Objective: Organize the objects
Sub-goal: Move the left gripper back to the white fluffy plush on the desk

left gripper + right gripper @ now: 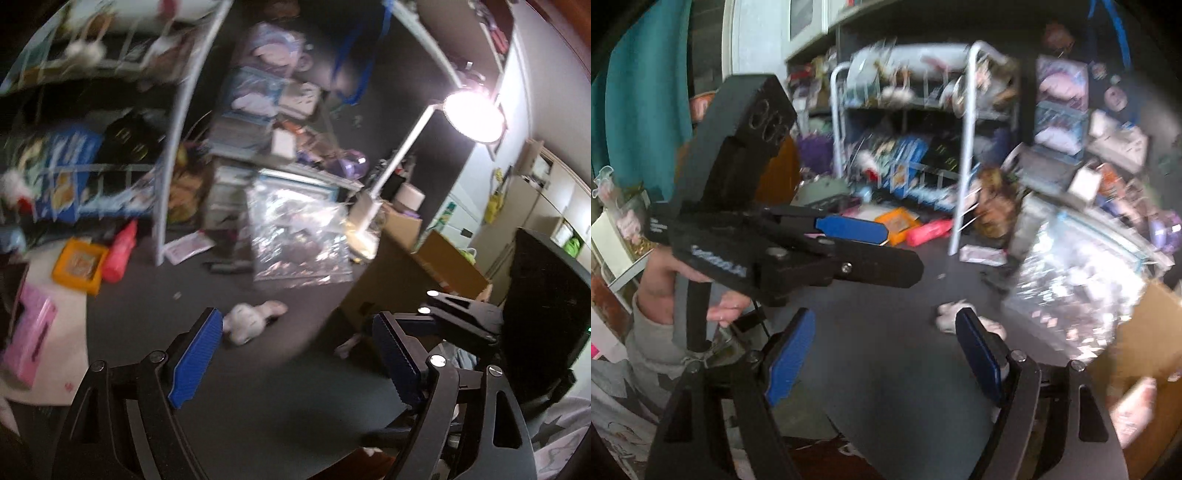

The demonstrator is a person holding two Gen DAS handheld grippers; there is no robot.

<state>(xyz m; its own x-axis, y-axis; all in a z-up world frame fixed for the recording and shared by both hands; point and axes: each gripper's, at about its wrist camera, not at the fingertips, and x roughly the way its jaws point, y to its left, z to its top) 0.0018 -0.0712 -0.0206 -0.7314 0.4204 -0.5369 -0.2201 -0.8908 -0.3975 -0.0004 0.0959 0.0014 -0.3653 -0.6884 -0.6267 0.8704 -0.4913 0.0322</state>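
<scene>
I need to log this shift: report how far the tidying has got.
Done: nothing visibly sorted.
In hand: nothing; the left gripper and right gripper are both open and empty.
Left: the small white plush toy alone on the dark tabletop, plus the orange square tray and pink bottle.

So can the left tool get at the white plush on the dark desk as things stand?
Probably yes. The left tool is open with nothing between its pads, and the plush lies just ahead on bare desk. The right tool is aimed at the same toy, so they may crowd each other.
</scene>
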